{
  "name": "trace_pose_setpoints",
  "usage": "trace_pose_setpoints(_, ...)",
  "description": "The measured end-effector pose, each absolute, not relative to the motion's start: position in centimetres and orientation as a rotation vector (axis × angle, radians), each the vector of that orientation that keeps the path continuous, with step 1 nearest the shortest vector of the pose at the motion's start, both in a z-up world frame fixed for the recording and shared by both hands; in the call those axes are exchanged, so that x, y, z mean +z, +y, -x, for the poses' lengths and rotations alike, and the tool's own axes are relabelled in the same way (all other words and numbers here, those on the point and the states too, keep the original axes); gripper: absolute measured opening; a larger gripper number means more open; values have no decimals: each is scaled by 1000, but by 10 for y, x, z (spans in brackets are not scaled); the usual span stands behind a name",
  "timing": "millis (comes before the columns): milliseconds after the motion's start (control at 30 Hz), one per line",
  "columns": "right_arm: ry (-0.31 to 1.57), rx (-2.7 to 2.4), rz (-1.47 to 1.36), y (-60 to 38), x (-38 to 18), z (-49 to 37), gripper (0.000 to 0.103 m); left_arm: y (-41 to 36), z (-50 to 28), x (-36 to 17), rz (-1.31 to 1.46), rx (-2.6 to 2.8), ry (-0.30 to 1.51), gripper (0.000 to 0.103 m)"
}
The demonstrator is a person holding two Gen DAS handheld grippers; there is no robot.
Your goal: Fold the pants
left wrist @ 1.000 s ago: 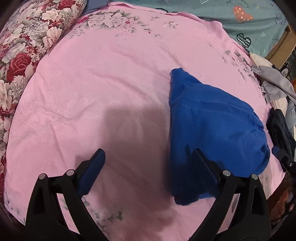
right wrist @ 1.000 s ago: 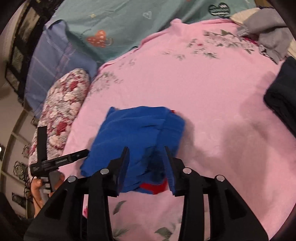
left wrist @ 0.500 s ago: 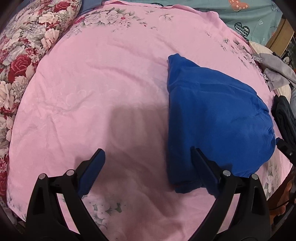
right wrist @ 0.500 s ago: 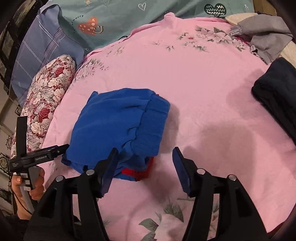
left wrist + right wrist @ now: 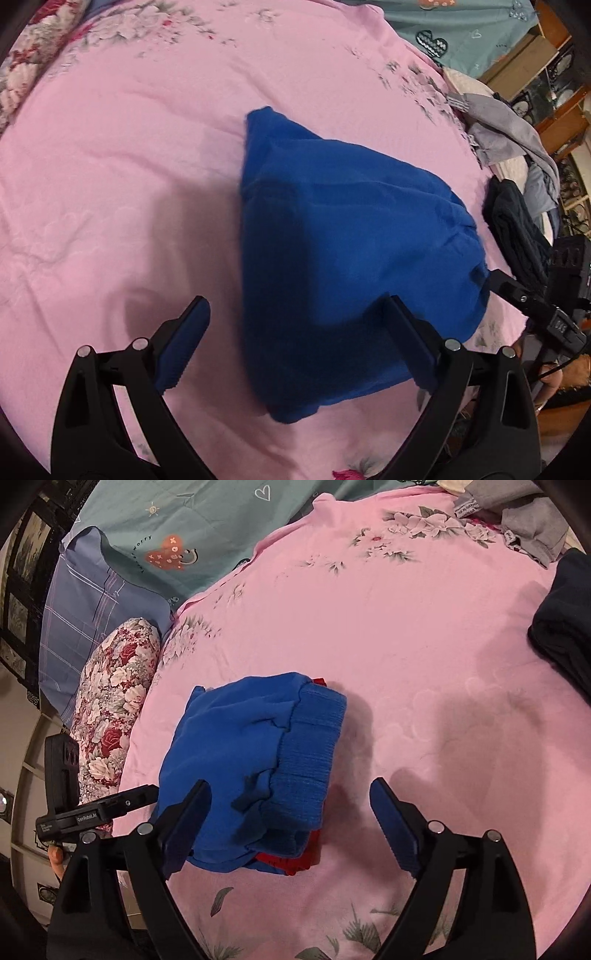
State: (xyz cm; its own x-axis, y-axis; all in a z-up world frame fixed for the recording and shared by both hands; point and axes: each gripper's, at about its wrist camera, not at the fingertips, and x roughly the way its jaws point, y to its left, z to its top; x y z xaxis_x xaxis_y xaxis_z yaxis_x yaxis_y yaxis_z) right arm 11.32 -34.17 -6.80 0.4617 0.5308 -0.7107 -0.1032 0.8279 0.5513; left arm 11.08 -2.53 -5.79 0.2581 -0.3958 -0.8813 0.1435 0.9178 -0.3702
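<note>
With the blue pants point(image 5: 255, 760) lying folded in a compact bundle on the pink sheet point(image 5: 424, 646), we held the left gripper point(image 5: 295, 339) and right gripper point(image 5: 290, 812) spread wide and empty above it (red lining showed at the near edge), judging a light pat would square the fold.

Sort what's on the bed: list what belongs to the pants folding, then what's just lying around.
Job:
blue pants, folded
left hand-held gripper, open
right hand-held gripper, open

Lying about:
dark garment
grey garment
floral pillow
blue checked pillow
</note>
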Motion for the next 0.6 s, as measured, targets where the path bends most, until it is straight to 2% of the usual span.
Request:
trace_pose_setpoints(267,1107,495,-477,-324,-88,-139,88,-38,-153,-80,339,-501,1341,91)
trace_pose_setpoints(400,1113,535,-457,-303,-90,-152,89,-37,-167,-84,392,-508,1359,76)
trace_pose_setpoints(467,1111,515,-454,-299,-89,-155,69,-34,-167,-82,403,-473,1363,54)
trace_pose_setpoints(500,1115,500,-457,-300,-90,-157,52,-34,-164,-78,416,-478,1354,47)
trace_pose_setpoints(533,1110,508,-462,-300,-88,-157,46,-35,-161,-73,413,-485,1342,40)
trace_pose_setpoints(600,1095,510,-436,-298,-81,-154,42,-41,-154,-57,348,-469,1298,37)
